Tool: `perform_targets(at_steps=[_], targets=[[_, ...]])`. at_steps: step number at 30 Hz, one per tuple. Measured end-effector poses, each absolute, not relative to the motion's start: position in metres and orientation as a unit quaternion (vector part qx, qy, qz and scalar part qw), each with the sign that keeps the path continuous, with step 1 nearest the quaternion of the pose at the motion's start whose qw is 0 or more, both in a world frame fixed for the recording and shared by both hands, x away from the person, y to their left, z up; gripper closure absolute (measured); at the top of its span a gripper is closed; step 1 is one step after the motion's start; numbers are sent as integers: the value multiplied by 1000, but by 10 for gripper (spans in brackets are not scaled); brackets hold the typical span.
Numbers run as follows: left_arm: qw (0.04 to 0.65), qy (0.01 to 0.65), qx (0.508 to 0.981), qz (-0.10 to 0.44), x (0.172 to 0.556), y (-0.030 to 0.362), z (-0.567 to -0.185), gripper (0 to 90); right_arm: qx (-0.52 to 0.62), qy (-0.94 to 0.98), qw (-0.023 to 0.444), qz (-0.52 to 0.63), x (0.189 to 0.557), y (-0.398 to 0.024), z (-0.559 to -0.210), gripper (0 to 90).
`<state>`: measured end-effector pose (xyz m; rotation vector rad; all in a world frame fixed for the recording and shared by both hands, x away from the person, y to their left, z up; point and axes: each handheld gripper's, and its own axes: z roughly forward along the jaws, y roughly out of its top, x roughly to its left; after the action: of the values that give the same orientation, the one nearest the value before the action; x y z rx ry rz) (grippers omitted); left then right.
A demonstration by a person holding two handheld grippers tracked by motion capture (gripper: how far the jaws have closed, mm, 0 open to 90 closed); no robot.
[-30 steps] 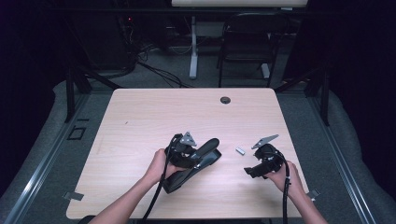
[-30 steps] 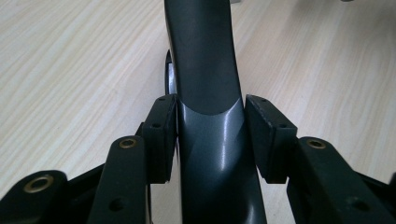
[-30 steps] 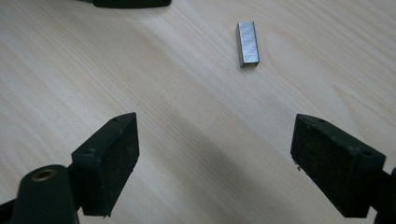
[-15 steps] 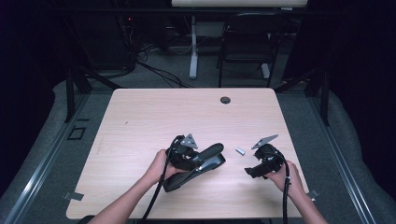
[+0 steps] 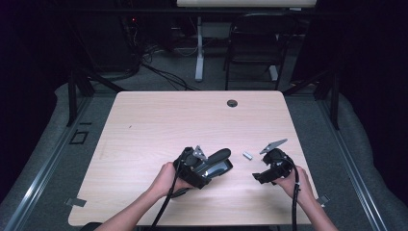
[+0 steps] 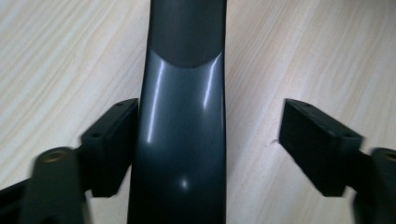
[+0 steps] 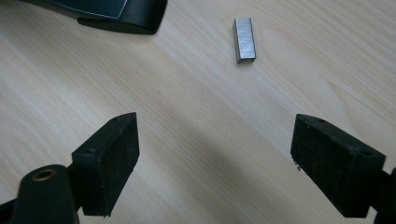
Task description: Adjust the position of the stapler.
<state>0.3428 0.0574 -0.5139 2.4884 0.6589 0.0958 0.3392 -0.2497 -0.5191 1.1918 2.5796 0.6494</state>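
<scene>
High view looks forward and down over the whole table (image 5: 144, 125); both tongs views hover close above it (sharing the stapler (image 7: 116, 14)).

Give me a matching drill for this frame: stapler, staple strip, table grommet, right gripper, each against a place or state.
1. stapler
2. staple strip
3. table grommet
4. right gripper

A. near the table's far edge
B. open over bare wood
C. between the left gripper's jaws, which have just opened
D. lying loose between the two grippers

Pairs: 1-C, 2-D, 3-A, 4-B
</scene>
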Motion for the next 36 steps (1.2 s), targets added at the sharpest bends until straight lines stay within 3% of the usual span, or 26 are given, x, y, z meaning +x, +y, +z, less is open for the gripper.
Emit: perform_targets(at_steps=[5,12,20,36], targets=[[279,257,925,25,339,74,-512,161,401,882,116,217,339,-250,-518,153],[264,263,928,20,337,86,-515,262,405,882,110,215,339,-249,-519,152],[252,257,933,25,340,92,-517,476,404,883,111,212,339,-250,-518,152],[261,198,945,19,351,100,-518,506,403,882,99,222,339,-248,-517,153]])
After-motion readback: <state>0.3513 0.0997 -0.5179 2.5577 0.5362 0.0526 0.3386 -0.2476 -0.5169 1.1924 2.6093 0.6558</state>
